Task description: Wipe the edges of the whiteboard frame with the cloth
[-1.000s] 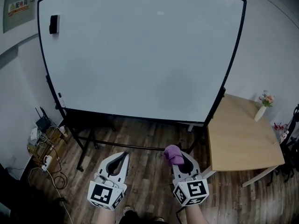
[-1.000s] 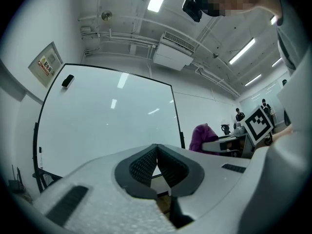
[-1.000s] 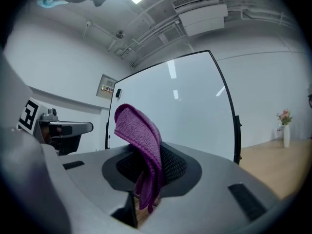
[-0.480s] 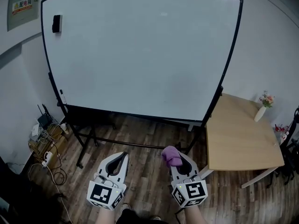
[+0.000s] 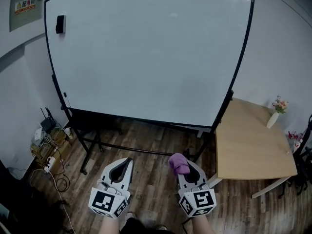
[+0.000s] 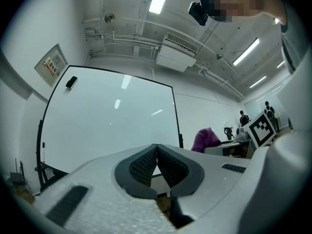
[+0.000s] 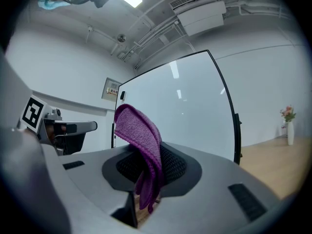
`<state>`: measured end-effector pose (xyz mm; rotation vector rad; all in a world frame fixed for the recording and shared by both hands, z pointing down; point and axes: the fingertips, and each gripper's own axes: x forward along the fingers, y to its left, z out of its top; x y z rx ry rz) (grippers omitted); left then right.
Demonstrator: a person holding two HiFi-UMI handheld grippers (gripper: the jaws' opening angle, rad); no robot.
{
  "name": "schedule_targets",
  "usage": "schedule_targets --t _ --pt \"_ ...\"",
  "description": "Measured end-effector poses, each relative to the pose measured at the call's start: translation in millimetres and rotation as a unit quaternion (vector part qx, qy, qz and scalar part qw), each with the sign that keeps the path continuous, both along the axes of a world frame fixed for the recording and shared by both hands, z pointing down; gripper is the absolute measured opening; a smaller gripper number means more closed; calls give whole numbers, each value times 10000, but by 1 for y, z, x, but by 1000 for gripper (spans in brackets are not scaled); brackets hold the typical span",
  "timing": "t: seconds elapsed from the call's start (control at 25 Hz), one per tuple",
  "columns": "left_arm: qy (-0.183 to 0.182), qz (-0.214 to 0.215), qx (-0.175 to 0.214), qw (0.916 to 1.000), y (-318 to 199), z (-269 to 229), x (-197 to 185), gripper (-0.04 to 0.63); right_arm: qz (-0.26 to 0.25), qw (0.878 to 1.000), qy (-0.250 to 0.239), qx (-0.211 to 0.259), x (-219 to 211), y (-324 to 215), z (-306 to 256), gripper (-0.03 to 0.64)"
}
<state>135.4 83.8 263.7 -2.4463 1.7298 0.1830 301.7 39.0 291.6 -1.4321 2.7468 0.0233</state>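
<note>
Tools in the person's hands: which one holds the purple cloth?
The right tool: its jaws pinch the purple cloth, while the left tool is shut on nothing.

whiteboard (image 5: pixel 146 52) ahead | eraser (image 5: pixel 60 24) on its upper left | table (image 5: pixel 248 143) to right

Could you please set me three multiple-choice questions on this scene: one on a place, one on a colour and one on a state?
1. Where does the wooden table stand in the head view?
A. by the right end of the whiteboard
B. by its left end
C. behind it

2. What colour is the cloth?
A. yellow
B. purple
C. white

3. How is the left gripper?
A. open
B. shut on the cloth
C. shut and empty

Answers:
1 A: the head view shows it at that end.
2 B: the right gripper view shows purple fabric.
3 C: its jaws meet with nothing between them.
</note>
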Motion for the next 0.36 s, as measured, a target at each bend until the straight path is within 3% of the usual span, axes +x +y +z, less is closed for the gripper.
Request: schedule_targets --t 0.36 --pt "-42 29 -56 10000 -6 6 6 17 -9 10000 7 -62 3 -6 8 77"
